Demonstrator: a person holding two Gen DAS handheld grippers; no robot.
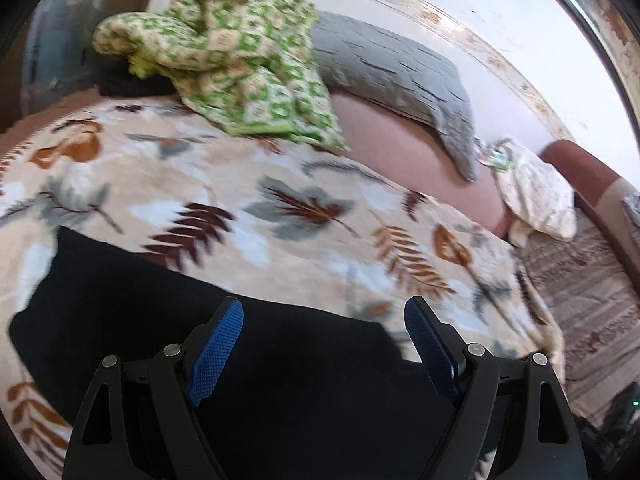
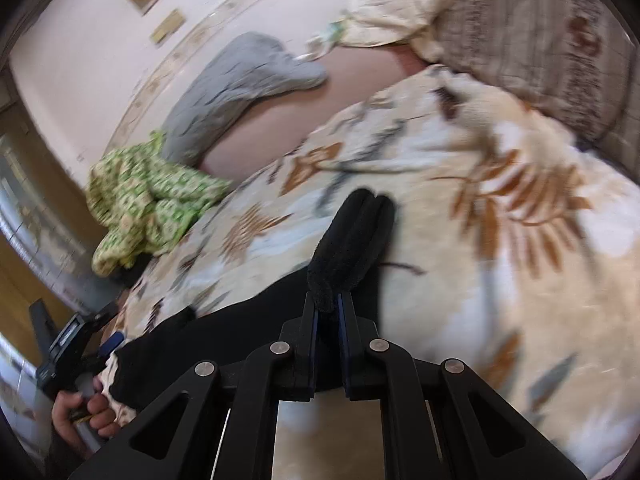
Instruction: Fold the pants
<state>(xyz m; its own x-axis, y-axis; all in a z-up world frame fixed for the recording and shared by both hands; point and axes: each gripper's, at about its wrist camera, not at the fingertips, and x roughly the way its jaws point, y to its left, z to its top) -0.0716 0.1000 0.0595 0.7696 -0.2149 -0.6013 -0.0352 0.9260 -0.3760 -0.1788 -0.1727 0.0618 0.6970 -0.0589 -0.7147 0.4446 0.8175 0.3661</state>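
Well, pants (image 2: 352, 240) edge pinched in right gripper (image 2: 329, 312), left gripper (image 1: 324, 312) agape.

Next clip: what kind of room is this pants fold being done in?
Most likely a bedroom in a home. The black pants lie on a leaf-print blanket spread like a bed cover, with a gray pillow against the wall and a crumpled green patterned quilt beside it.
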